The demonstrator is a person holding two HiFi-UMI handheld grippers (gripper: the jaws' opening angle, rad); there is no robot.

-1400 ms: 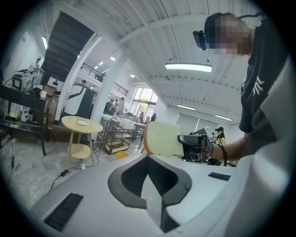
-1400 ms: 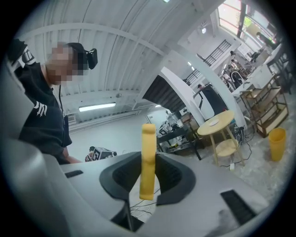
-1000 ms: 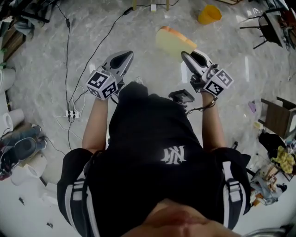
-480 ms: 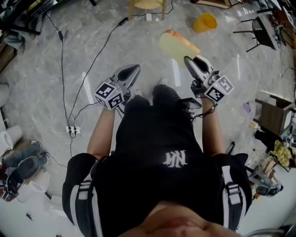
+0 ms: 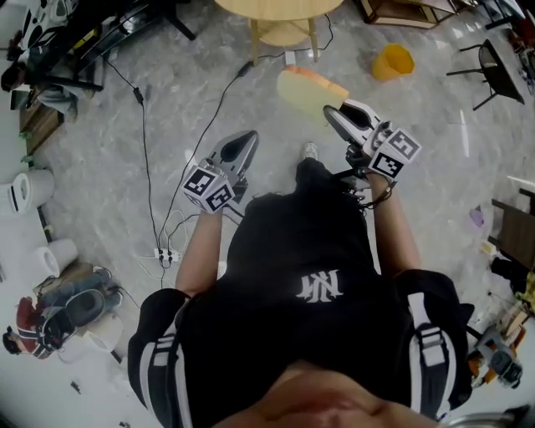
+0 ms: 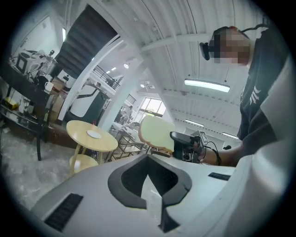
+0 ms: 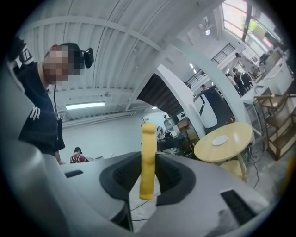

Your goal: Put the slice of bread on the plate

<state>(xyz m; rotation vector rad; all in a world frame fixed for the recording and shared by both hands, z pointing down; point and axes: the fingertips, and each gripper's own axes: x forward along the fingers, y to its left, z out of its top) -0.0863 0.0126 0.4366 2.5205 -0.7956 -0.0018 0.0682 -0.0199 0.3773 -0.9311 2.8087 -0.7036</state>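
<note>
right gripper clamped on slice of bread | bread upright, edge-on between jaws, in air above floor | left gripper jaws together, nothing in them | plate on round desk, well apart from bread

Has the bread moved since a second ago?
Yes. In the head view, the bread, held in the right gripper's jaws, has come nearer the round table at the top.
</note>
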